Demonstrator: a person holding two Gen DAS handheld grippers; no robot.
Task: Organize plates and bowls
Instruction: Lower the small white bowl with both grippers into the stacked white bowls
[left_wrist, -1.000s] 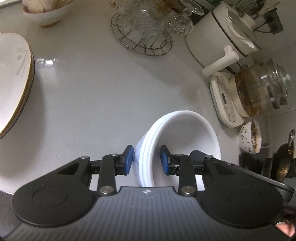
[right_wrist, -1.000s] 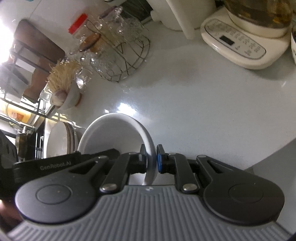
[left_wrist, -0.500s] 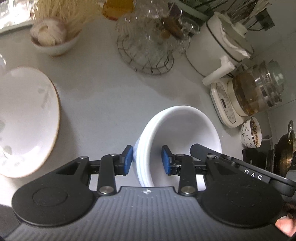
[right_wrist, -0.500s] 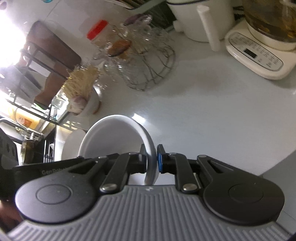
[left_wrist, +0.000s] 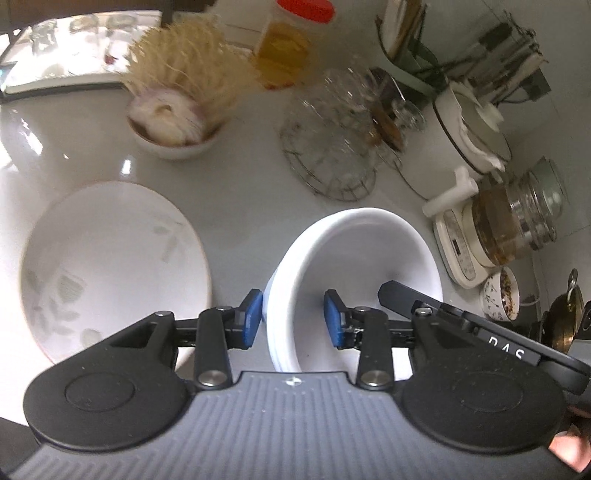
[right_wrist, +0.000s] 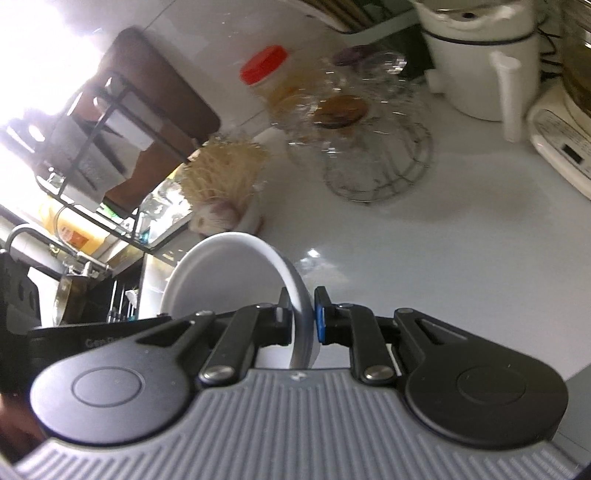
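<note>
Bowls — a nested white stack, several rims showing — are sitting between the two grippers above the pale counter. The left gripper is straddling the left wall of the stack: one blue pad is standing outside the rims, the other inside the bowl, and a small gap is showing on both sides, so the jaws are spread around the wall and not pressing it. The right gripper is pinching the right edge of the bowls in the right wrist view; its jaws are pressed onto the rim from both sides, and the stack is appearing there tilted, with the opening facing left.

To the left of the bowls, a wide white plate with a faint leaf pattern is lying on the counter, just beside the left gripper's finger. Farther away, a small bowl with garlic and pale dry roots is standing near the far edge. To the right of it, a wire basket is holding clear glassware, and behind it a jar with a red lid is standing, blurred. At the far right, a white pot and a glass kettle on a cream base are standing close together, with a small patterned cup near them.
</note>
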